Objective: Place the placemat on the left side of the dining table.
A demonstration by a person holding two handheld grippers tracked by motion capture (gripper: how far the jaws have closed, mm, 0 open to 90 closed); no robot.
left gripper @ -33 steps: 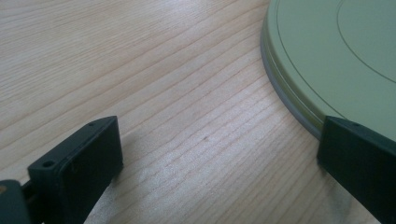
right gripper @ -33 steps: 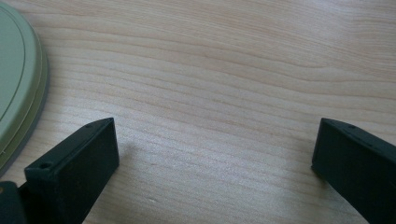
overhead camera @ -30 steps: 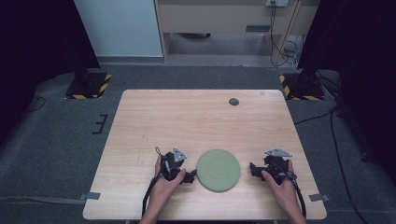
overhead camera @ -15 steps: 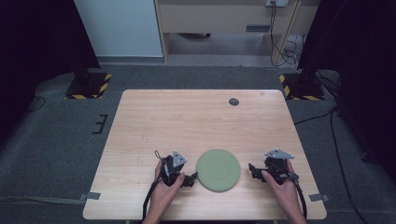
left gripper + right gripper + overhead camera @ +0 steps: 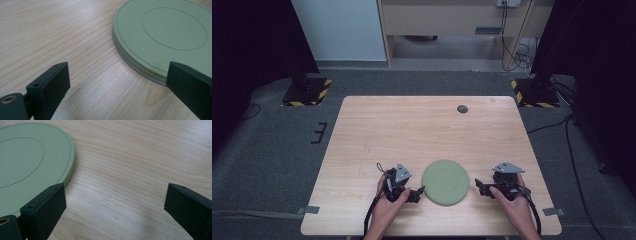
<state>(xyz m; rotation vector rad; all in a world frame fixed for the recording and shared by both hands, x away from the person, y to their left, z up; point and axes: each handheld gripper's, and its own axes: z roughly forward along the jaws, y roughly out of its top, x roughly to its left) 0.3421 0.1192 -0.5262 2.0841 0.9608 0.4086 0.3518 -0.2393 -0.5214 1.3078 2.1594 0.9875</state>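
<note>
While both grippers' fingers [image 5: 47,87] gape wide — green disc [image 5: 445,182] flat between them, ungrasped.

A pale wooden table [image 5: 412,130] with rounded corners stands on grey carpet. A flat, round, sage-green disc [image 5: 445,181] lies near its front edge, about midway across. A small dark round object [image 5: 462,108] sits near the far edge, well apart from the disc.
</note>
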